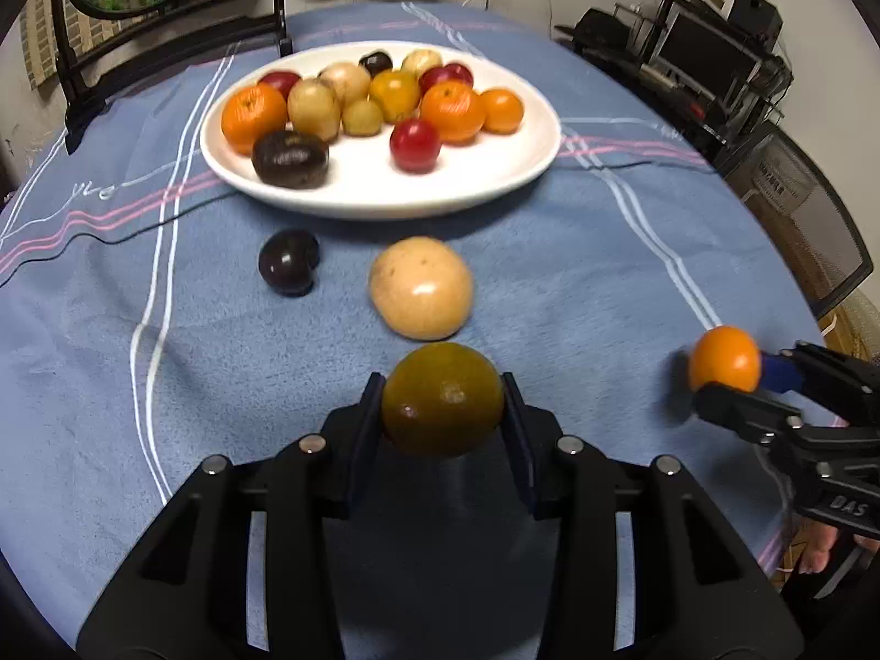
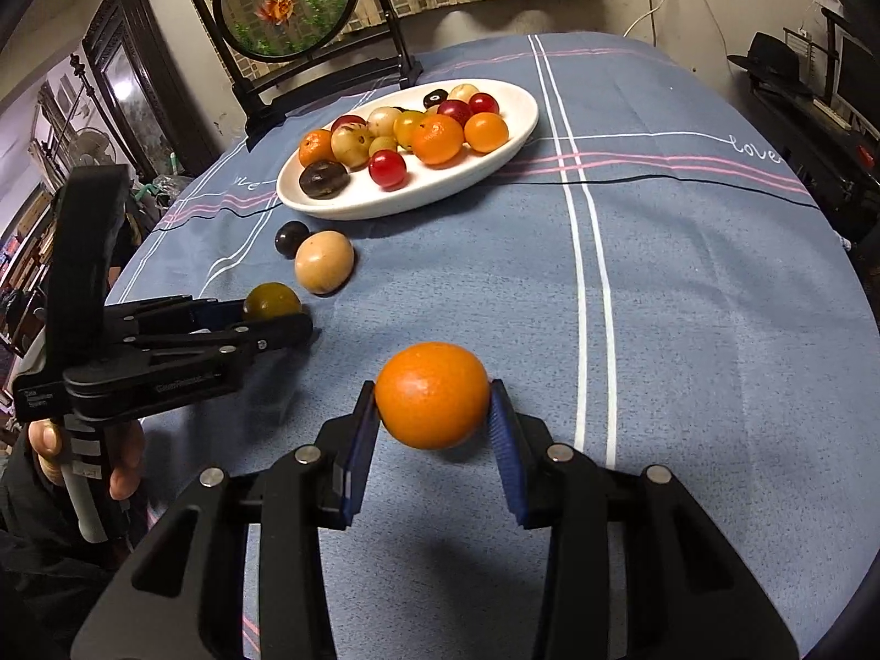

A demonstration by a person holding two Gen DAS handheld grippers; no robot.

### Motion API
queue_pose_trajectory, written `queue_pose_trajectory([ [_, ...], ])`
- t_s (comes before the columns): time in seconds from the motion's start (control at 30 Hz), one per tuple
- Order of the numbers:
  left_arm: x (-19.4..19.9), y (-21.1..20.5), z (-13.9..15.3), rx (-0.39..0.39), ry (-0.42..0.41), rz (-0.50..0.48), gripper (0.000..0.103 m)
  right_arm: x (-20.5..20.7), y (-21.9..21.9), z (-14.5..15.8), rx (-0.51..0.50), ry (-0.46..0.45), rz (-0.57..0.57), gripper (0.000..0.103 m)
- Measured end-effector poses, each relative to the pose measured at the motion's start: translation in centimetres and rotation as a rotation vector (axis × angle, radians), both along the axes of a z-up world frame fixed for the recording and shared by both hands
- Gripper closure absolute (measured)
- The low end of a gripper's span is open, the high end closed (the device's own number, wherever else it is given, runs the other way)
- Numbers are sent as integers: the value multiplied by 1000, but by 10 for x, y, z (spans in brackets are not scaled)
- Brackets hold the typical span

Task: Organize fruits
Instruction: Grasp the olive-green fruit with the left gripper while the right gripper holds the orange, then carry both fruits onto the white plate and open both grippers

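Observation:
My left gripper (image 1: 443, 399) is shut on an olive-yellow fruit (image 1: 443, 399) and holds it over the blue cloth; it also shows in the right wrist view (image 2: 272, 301). My right gripper (image 2: 433, 396) is shut on an orange (image 2: 433, 396), also seen at the right of the left wrist view (image 1: 725, 358). A white oval plate (image 1: 495, 176) at the back holds several fruits: oranges, red, dark and pale ones. A pale tan fruit (image 1: 421, 289) and a dark plum (image 1: 289, 262) lie loose on the cloth between the plate and my left gripper.
The round table has a blue striped cloth (image 2: 687, 302). A black-framed round fish picture (image 2: 286, 0) stands behind the plate. A thin black cable (image 2: 660, 182) crosses the cloth. Dark furniture (image 1: 715, 55) stands past the table's right edge.

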State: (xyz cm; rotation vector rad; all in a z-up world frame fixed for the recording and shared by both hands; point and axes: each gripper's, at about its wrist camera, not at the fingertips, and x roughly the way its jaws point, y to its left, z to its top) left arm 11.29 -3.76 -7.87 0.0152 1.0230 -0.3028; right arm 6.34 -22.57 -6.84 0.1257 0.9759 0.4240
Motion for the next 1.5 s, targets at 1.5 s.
queue_pose_trajectory([
  [1.5,155,14,27,-12,7,58,61,174,61,12,-141,-6,135,63],
])
